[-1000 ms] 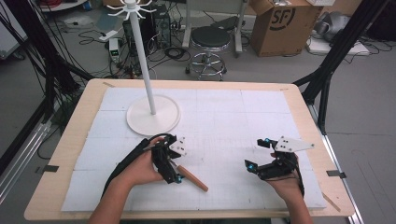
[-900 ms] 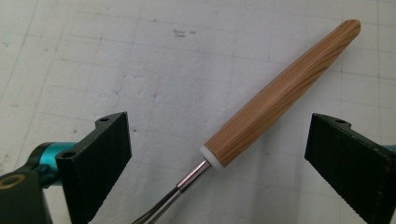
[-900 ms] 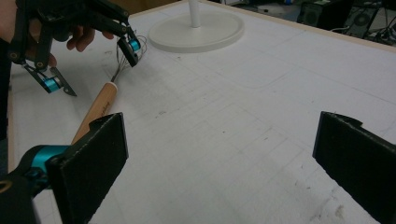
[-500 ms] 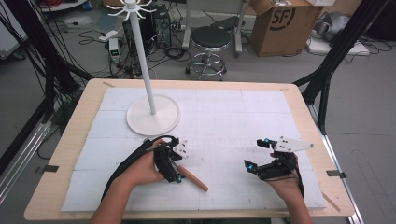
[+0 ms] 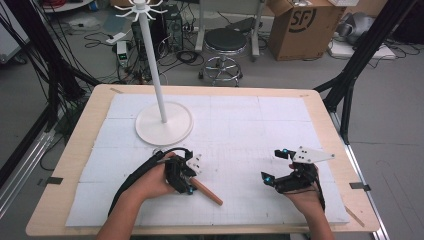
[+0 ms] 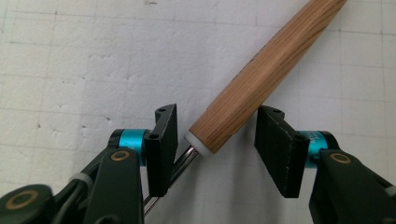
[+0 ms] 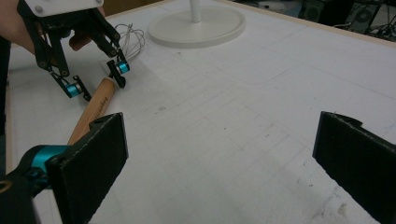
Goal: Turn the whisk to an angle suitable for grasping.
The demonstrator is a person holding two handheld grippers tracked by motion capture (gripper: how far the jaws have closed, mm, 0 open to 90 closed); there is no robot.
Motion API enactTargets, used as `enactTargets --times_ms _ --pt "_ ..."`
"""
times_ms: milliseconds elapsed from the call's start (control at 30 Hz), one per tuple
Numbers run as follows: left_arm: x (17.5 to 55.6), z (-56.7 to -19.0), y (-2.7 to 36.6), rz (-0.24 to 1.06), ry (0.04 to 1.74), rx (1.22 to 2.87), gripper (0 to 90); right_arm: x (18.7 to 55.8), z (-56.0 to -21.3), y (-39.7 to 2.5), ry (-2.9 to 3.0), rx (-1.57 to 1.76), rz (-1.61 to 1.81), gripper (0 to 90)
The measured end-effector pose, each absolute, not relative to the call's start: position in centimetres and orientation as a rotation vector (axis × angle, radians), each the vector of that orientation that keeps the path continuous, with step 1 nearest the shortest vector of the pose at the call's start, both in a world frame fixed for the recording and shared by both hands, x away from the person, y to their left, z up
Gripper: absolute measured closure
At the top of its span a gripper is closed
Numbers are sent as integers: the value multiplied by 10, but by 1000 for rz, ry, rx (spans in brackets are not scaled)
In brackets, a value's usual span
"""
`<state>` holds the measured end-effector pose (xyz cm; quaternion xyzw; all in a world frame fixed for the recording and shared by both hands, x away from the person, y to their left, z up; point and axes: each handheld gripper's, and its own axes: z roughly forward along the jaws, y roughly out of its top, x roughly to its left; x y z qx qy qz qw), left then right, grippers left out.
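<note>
Left tool (image 6: 212, 149) straddles whisk handle (image 6: 266, 70); wires (image 7: 128, 39) behind.

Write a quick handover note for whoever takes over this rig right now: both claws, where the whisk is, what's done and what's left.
Left claw: open, jaws on either side of the whisk where the wooden handle meets the wires, not yet closed.
Right claw: open, holding nothing, near the table's right front.
Whisk: lying flat on the white mat, near the front left, handle pointing toward the right claw.
White stand: upright at the back left, hooks on top bare.
Done: left claw lined up on the whisk.
Left: close, lift; likely hang it on the stand.
</note>
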<state>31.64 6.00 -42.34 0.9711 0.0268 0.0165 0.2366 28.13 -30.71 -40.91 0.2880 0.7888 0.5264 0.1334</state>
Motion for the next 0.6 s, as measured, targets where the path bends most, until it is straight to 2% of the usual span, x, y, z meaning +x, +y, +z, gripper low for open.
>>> enactTargets --times_ms 133,367,533,600 --pt "315 -422 62 39 71 2666 613 282 -409 -307 2286 835 1528 20" --pt "314 -422 62 7 98 2677 736 282 -409 -307 2288 830 1524 20" --pt "315 -421 62 12 106 2678 723 281 -410 -306 2295 829 1519 21" --pt "315 -422 62 42 119 2678 613 282 -410 -306 2294 828 1518 20"
